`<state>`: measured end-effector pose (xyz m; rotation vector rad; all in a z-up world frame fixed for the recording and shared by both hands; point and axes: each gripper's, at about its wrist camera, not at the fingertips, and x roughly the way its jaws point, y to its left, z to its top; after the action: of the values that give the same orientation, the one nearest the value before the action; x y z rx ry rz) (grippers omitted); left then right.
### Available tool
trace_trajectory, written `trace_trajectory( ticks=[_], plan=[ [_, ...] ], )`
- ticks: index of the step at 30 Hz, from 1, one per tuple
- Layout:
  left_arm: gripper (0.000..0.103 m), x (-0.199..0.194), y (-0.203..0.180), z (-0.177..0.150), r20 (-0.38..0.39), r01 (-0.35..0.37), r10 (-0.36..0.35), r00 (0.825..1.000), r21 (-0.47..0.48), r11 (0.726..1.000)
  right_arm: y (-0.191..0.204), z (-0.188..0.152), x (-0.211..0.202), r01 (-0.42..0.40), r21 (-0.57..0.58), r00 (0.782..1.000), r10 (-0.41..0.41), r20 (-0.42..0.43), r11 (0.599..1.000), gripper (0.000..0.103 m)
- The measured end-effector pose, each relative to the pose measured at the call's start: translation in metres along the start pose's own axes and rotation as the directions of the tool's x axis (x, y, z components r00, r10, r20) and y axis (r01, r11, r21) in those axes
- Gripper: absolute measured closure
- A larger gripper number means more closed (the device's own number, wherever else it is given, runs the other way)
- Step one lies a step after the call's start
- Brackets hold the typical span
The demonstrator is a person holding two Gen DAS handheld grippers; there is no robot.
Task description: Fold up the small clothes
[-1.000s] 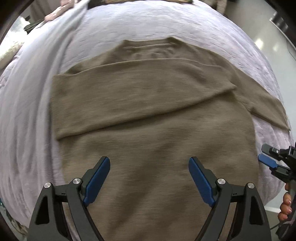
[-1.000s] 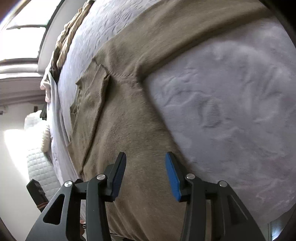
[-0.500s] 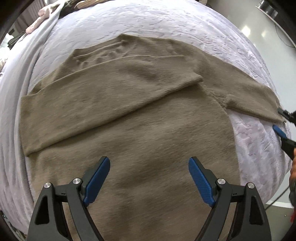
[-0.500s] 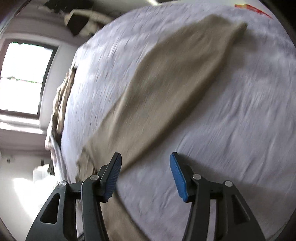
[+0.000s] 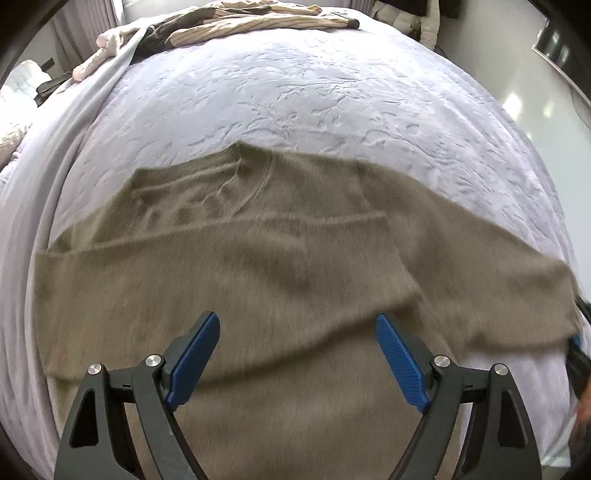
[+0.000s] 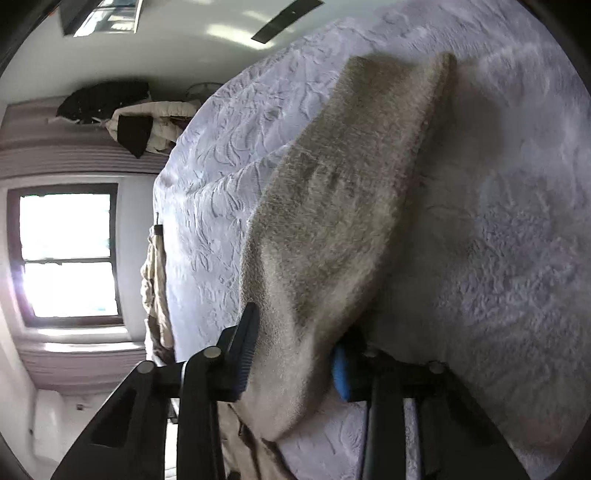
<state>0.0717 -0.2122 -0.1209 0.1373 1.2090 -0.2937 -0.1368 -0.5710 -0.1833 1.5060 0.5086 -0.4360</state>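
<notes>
Right wrist: right gripper (image 6: pixel 295 354) (jaws just closing) now clasps sleeve (image 6: pixel 343 206).

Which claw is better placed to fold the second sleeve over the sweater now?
The right claw, probably. The free sleeve already sits between its closing jaws, by the bed edge. The left claw hangs wide open over the sweater body, gripping nothing.

Beyond the tan sweater (image 5: pixel 229 280), a broad stretch of lilac bedspread (image 5: pixel 314 96) lies open to a gripper. Only the heap of striped clothes (image 5: pixel 236 18) at the far edge and a grey blanket (image 5: pixel 44 162) along the left edge crowd it.
</notes>
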Motion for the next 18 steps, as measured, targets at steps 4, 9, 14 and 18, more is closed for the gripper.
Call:
trace_trajectory(
  ticks=[4, 9, 14, 18],
  plan=[
    [0.016, 0.027, -0.013, 0.007, -0.025, -0.016, 0.017, 1.0, 0.037, 0.999, -0.001, 0.002, -0.004, 0.012, -0.03, 1.0, -0.013, -0.013, 0.999, 0.065],
    [0.016, 0.034, -0.019, -0.003, -0.043, -0.017, 0.021, 0.999, 0.075, 0.997, -0.016, 0.005, -0.019, -0.002, -0.022, 1.0, 0.002, -0.002, 1.0, 0.065],
    [0.016, 0.022, -0.014, -0.007, -0.053, 0.006, -0.001, 0.999, 0.096, 0.995, -0.012, 0.011, -0.013, -0.093, 0.027, 0.996, 0.093, 0.004, 0.995, 0.096],
    [0.016, 0.008, 0.001, -0.01, -0.037, 0.025, -0.022, 0.999, 0.085, 0.996, 0.025, 0.007, -0.009, -0.157, -0.075, 0.987, 0.154, -0.044, 0.985, 0.096]
  ],
)
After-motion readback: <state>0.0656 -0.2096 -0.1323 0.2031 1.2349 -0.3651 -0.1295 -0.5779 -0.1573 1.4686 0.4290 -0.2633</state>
